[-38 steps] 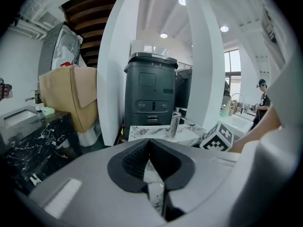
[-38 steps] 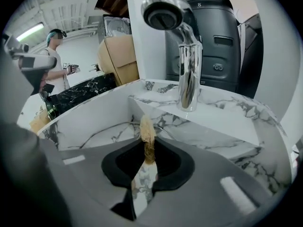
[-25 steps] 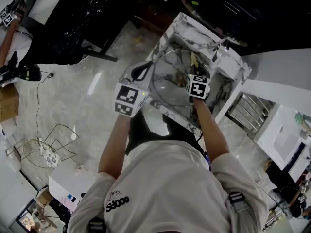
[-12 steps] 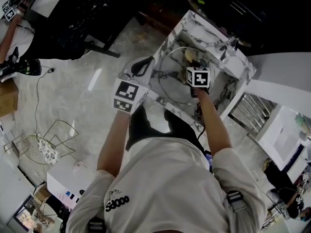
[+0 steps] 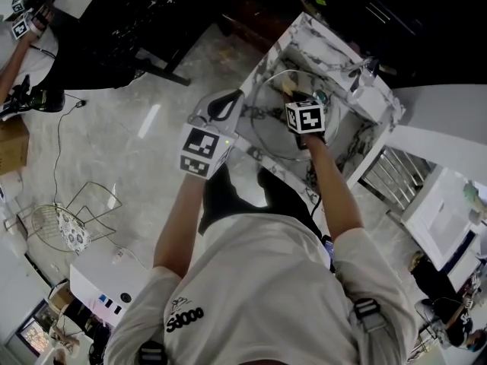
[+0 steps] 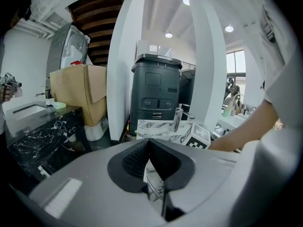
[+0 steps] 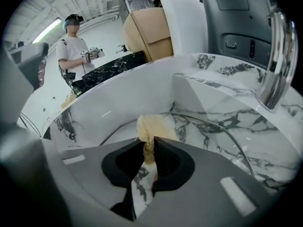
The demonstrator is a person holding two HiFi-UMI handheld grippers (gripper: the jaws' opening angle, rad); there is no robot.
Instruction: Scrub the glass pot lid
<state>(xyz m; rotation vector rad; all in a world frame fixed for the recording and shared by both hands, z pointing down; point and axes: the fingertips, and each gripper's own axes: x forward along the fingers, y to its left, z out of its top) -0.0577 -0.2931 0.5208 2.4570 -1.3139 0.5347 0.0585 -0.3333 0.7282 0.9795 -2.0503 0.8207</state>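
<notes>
While left tool (image 5: 232, 105) clamps it, lid (image 5: 266, 120) faces upward.

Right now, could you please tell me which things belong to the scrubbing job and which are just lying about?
In the job: glass pot lid; beige scrubbing pad; left gripper shut on the lid's rim; right gripper shut on the pad; marble sink.
Lying about: wire rack on the floor; cardboard box; grey bin.

Mock-kitchen lab/studio: freestanding marble sink (image 7: 118, 98), black marble counter (image 6: 38, 126), cardboard box (image 6: 78, 91), 2nd person (image 7: 73, 51) nearby.
</notes>
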